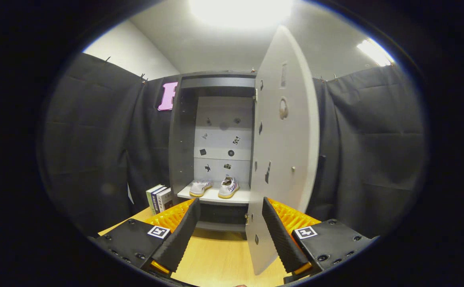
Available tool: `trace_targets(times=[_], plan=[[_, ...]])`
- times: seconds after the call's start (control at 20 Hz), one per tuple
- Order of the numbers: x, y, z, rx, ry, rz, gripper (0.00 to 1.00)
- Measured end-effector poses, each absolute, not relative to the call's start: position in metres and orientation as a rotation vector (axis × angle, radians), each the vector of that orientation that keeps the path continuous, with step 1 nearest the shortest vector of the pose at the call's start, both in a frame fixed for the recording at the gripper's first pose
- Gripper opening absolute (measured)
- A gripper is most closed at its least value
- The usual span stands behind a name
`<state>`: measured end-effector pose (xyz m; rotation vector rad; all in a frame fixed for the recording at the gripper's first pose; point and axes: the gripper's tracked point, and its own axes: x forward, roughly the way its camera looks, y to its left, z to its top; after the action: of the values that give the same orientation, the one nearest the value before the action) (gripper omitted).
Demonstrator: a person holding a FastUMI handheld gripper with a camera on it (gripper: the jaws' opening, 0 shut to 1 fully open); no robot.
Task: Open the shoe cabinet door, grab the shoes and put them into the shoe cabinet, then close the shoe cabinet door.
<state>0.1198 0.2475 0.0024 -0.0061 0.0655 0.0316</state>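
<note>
We see our gripper [230, 207] with its fingers spread wide, nothing between them. At twelve o'clock beyond them stands the shoe cabinet [184, 151], its door [285, 159] swung open toward one o'clock, the door's lower edge just ahead of the right finger. Two shoes [214, 187] sit side by side on its shelf [216, 196]. Books [159, 198] stand on the table [220, 255] at ten o'clock beside the cabinet.

Tall grey shoe cabinet [184, 131] at frame centre, its pale flat door [283, 151] swung open twd camera. Pair of white sneakers [214, 187] on the light inner shelf [216, 196]. Gripper [230, 207] fingers spread apart, empty, door's lower edge just inside the right finger [281, 235].
</note>
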Motion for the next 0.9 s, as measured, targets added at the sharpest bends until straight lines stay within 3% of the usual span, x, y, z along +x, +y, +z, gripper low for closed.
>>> trace_targets(times=[0.4, 0.9], plan=[[0.103, 0.120, -0.005, -0.050, 0.051, -0.077, 0.98], [0.184, 0.031, -0.007, 0.062, 0.039, 0.046, 0.97]])
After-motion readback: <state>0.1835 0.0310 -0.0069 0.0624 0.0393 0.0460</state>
